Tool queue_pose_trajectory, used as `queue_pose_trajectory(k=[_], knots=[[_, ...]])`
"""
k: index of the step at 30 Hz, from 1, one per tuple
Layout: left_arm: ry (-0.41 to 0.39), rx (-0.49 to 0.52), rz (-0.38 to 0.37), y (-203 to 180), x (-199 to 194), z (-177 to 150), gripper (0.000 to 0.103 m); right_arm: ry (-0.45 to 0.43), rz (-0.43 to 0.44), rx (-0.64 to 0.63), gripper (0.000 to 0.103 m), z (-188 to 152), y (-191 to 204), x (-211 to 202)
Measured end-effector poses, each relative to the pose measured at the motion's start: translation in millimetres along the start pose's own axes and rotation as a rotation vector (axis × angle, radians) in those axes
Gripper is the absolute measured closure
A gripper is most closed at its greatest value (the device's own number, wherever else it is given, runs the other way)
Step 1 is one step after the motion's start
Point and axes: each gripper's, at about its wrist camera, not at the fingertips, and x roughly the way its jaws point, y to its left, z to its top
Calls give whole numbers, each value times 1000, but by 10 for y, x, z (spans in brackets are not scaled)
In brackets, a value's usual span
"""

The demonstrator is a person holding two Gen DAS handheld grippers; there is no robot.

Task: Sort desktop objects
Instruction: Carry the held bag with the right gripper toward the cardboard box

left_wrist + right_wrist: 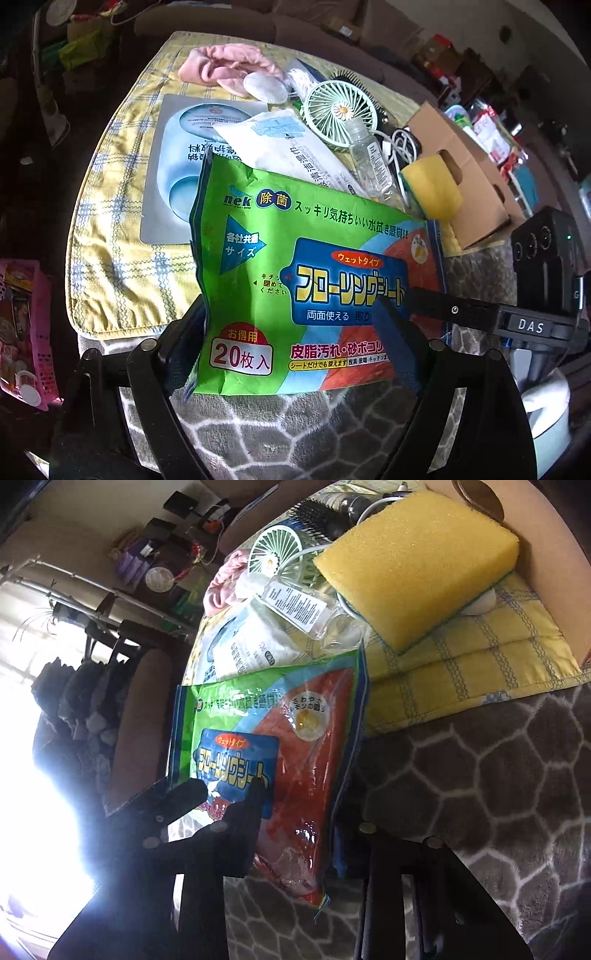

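A green pack of floor wipes point(295, 273) is held up between the fingers of my left gripper point(295, 354), which is shut on its lower part. The same pack shows in the right wrist view point(273, 760). My right gripper point(295, 834) has its jaws on either side of the pack's right edge; whether it grips is unclear. Behind lie a yellow sponge point(432, 188) point(421, 565), a clear bottle point(369, 158), a mint fan point(338, 110), a white wipe pack point(280, 147), a face mask sachet point(177, 166) and a pink cloth point(225, 66).
A yellow checked cloth point(122, 236) covers the table. An open cardboard box point(469, 173) stands at the right. A hairbrush point(317, 517) and white cable point(399, 144) lie behind the fan. A pink basket point(26, 332) sits at the left. Grey patterned fabric point(480, 775) lies in front.
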Motion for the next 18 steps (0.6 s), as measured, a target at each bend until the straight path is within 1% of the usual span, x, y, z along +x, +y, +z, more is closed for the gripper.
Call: queue_pose_trajectory(k=[1,3,6,10,14,16,18], knots=[[0,-18,-20,19,-13,-3,26,-10,4,-6,72,-15,-6,-19],[12,-42,-71,29,-35,-31,28,-27,-1,-27,73,-40,12,-69],[11,-31,-133,-75,-108,-104,28,-47,-20,-56,72,-58,72,-188],[18,-34,-214,-273,-239,-126,28,-78,38,-88,73,-24,133,-459],[7,-15,-215,-544,-371,-75,28,-99,43,-130,72,-7,218,-717],[-13,-23,-243,-673,-460,-45,28,-135,59,-158,73,-20,240,-888],[-39,-2,-254,-859,-560,6,28,-175,72,-179,73,-8,230,-1101]])
